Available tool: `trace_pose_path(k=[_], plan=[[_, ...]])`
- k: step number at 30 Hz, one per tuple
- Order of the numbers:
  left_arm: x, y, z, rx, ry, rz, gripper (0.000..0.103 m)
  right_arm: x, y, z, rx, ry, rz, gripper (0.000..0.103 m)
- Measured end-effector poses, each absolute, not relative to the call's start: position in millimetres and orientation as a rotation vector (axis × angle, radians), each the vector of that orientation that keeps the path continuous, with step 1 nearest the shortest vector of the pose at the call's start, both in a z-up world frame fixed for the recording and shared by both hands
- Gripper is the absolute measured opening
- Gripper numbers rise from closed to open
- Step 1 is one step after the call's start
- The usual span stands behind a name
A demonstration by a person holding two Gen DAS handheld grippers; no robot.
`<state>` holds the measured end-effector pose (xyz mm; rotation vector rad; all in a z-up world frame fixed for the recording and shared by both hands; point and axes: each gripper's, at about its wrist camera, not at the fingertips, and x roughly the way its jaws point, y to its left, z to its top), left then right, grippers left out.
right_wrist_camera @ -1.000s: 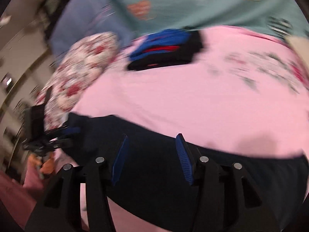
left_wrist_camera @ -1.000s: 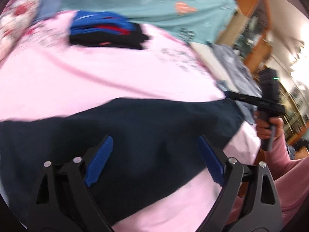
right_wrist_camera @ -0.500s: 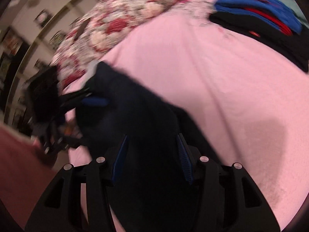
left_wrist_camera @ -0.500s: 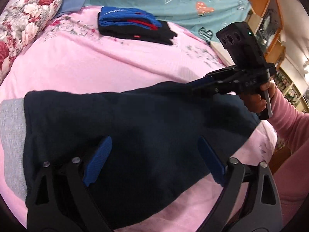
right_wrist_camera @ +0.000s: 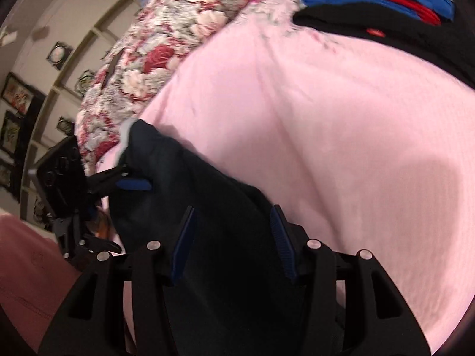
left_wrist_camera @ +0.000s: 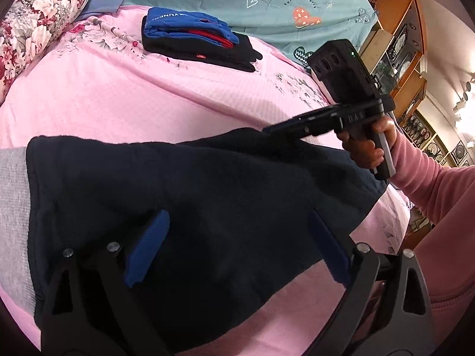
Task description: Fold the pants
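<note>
Navy fleece pants (left_wrist_camera: 207, 207) lie spread across a pink bedsheet (left_wrist_camera: 124, 101), grey lining showing at their left edge.

Both grippers hover over the dark cloth: the left gripper (left_wrist_camera: 237, 246) has its blue-padded jaws spread wide with nothing between them, while the right gripper (right_wrist_camera: 234, 243) shows a narrower gap over the fabric and grips nothing that can be seen. Farther up the sheet sits a folded stack of blue, red and black clothes (left_wrist_camera: 196, 38), beside a floral bolster (left_wrist_camera: 38, 17) and a teal blanket (left_wrist_camera: 267, 3) printed with hearts. Wooden display cabinets (left_wrist_camera: 397, 44) stand at the room's right; framed pictures (right_wrist_camera: 17, 98) hang on the pale wall.
</note>
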<state>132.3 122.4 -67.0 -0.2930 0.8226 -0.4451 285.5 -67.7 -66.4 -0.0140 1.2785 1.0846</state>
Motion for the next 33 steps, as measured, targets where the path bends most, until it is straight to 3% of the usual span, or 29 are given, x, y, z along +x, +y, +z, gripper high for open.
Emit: trace_pose_path(k=[6,9,22,24,27,29,33], plan=[[133.4,125.0,-67.7,-0.317,0.821,-0.456,0.096,262.0,-45.4,-63.6,-0.161,1.359,1.241,0.054],[134.2,125.9,-68.0,-0.325,0.820,-0.461,0.096,267.5,-45.7,-63.1,-0.212,1.310,1.160,0.054],[136.5,126.1,-69.2,-0.340,0.827,-0.467,0.096,300.0,-39.5,-95.0,0.130,1.481,1.356,0.060],[137.1,125.7,-69.2,-0.338,0.829,-0.466,0.096,311.6,-37.7,-100.4,0.193,1.459,1.317,0.056],[137.3,125.9,-69.5,-0.341,0.832,-0.460,0.096,337.1,-52.2,-103.4,0.322,1.424,1.256,0.031],[137.0,126.6,-69.1,-0.344,0.827,-0.452,0.096,340.2,-53.9,-112.3,0.342,1.434,1.244,0.027],[135.0,126.3,-68.4,-0.338,0.824,-0.437,0.096,329.8,-53.5,-100.9,0.247,1.379,1.196,0.027]])
